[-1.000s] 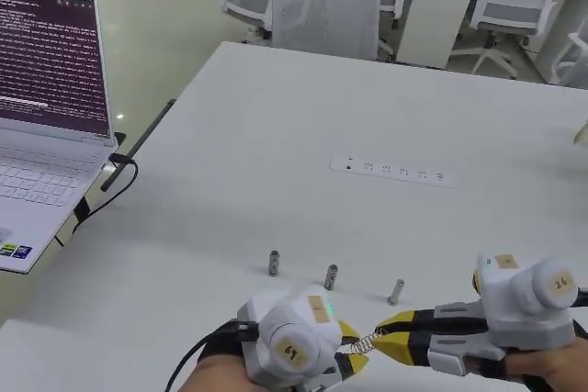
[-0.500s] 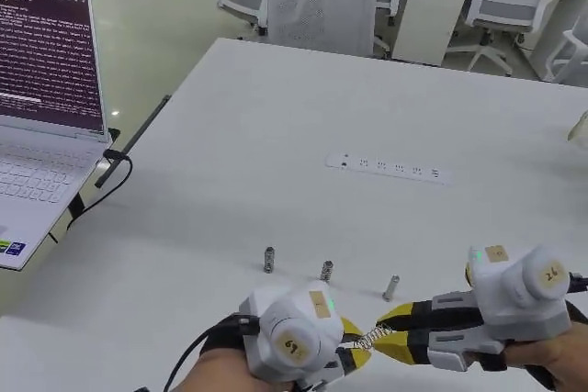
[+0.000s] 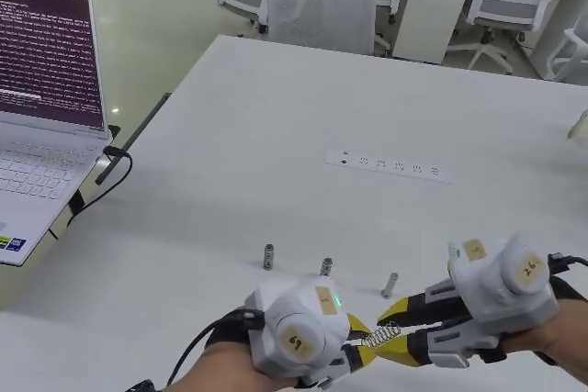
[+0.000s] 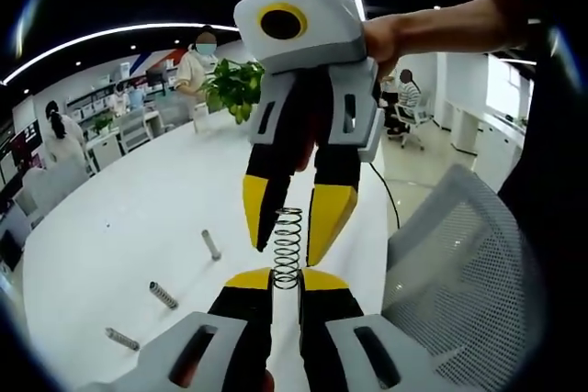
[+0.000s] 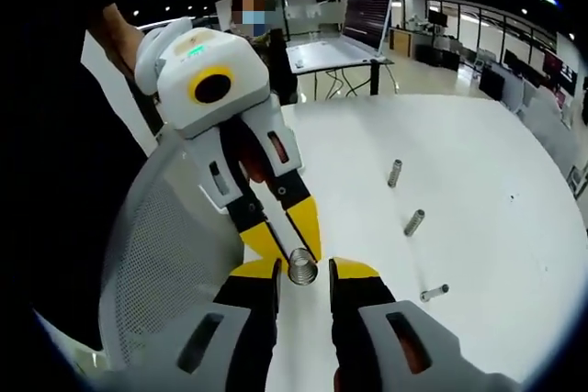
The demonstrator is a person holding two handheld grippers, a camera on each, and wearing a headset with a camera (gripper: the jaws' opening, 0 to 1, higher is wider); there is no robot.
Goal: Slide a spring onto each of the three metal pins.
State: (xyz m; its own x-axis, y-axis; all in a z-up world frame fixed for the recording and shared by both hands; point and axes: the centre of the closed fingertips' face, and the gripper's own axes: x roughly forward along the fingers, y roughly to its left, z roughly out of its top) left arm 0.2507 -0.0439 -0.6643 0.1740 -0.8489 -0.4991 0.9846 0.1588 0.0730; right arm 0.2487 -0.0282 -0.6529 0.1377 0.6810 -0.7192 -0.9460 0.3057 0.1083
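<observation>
A small coil spring (image 3: 378, 336) hangs between my two grippers above the white table's near edge. My left gripper (image 3: 358, 344) is shut on one end of the spring (image 4: 288, 231). My right gripper (image 3: 393, 330) faces it, its jaws open on either side of the other end (image 5: 301, 266). Just beyond stand three short metal pins in a row. The left pin (image 3: 268, 257) and the middle pin (image 3: 325, 267) each carry a spring. The right pin (image 3: 390, 284) is bare.
An open laptop (image 3: 46, 89) sits at the table's left edge, with a black cable (image 3: 119, 167) beside it. A white power strip (image 3: 388, 165) lies mid-table beyond the pins. Office chairs (image 3: 322, 16) stand along the far edge.
My right gripper's jaws have spread apart around the spring and the gripper has tilted up a little. The left gripper still grips the spring. The pins have not moved.
</observation>
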